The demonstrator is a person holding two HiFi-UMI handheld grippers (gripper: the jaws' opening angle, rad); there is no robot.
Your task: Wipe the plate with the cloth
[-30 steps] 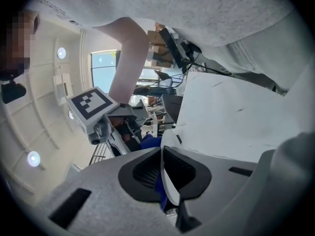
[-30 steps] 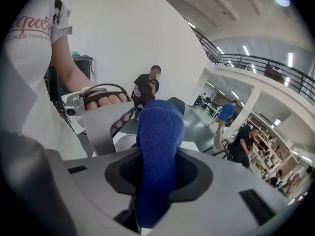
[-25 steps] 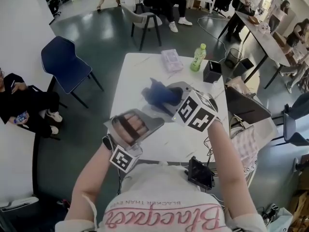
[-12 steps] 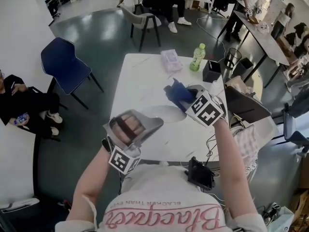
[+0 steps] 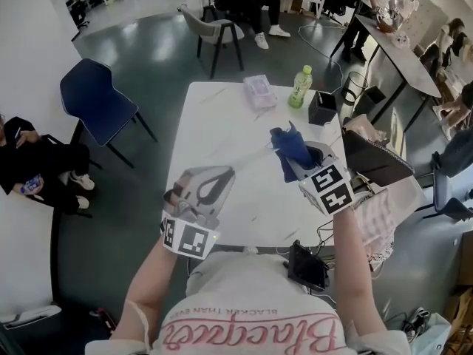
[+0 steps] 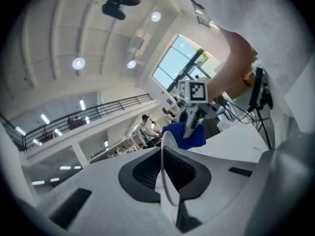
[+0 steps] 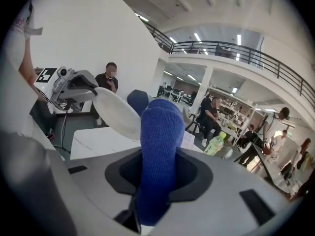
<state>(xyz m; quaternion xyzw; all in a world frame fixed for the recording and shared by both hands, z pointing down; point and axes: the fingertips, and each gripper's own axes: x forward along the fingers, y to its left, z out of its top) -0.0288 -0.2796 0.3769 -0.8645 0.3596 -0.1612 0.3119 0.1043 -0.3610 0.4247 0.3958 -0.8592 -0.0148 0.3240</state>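
Clamped on the rim of the white plate (image 7: 115, 113) above the near edge of the table (image 5: 214, 124), the left gripper (image 5: 222, 176) is rolling it edge-on while the right gripper (image 5: 304, 161), clamped on the blue cloth (image 5: 290, 150), is pulling off toward the right edge, suggesting a wiping pass is ending.

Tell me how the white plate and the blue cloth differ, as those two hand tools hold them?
The plate is white, smooth and stiff; the cloth is blue, ribbed and soft. The plate is pinched at its rim by the left gripper; the cloth is bunched in the right gripper and sticks up out of it. Shared: each is clamped between shut jaws, above the table.
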